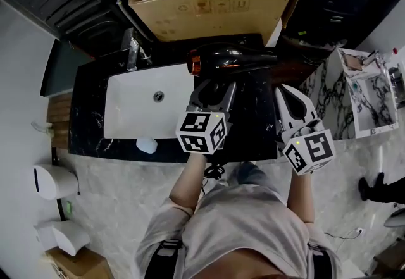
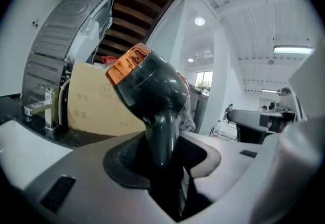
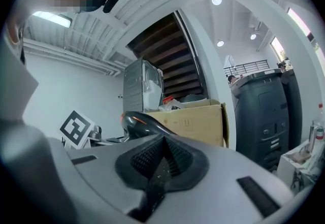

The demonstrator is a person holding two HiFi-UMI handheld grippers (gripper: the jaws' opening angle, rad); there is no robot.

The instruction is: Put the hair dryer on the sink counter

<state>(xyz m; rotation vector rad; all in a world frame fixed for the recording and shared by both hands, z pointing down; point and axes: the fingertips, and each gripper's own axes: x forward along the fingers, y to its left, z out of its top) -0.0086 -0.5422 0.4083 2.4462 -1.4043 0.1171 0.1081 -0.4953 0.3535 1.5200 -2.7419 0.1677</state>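
Left gripper [image 1: 215,89] [image 2: 162,153] clamps its jaws on the handle of the black hair dryer [image 1: 237,59] [image 2: 152,86] at the centre of the head view. The dryer's barrel lies crosswise above the jaws, with its copper-coloured end toward the left. It sits over the black sink counter [image 1: 88,104], just right of the white sink [image 1: 130,110] and just below a cardboard box [image 1: 215,15] that stands at the counter's far edge. The right gripper [image 1: 283,93] [image 3: 162,156] hangs at right of centre with its jaws together and nothing between them. A faucet [image 1: 133,50] stands at the sink's upper left corner, and a small white object [image 1: 147,145] rests on the counter's near edge. Pale marble floor [image 1: 126,198] fills the lower frame, with white wall dispensers [image 1: 54,181] at lower left. Whether the dryer touches the counter cannot be told from any view. The lower handle is hidden inside the jaws, the barrel's right end merges with the dark stone, and the box is cut off by the frame's top edge.
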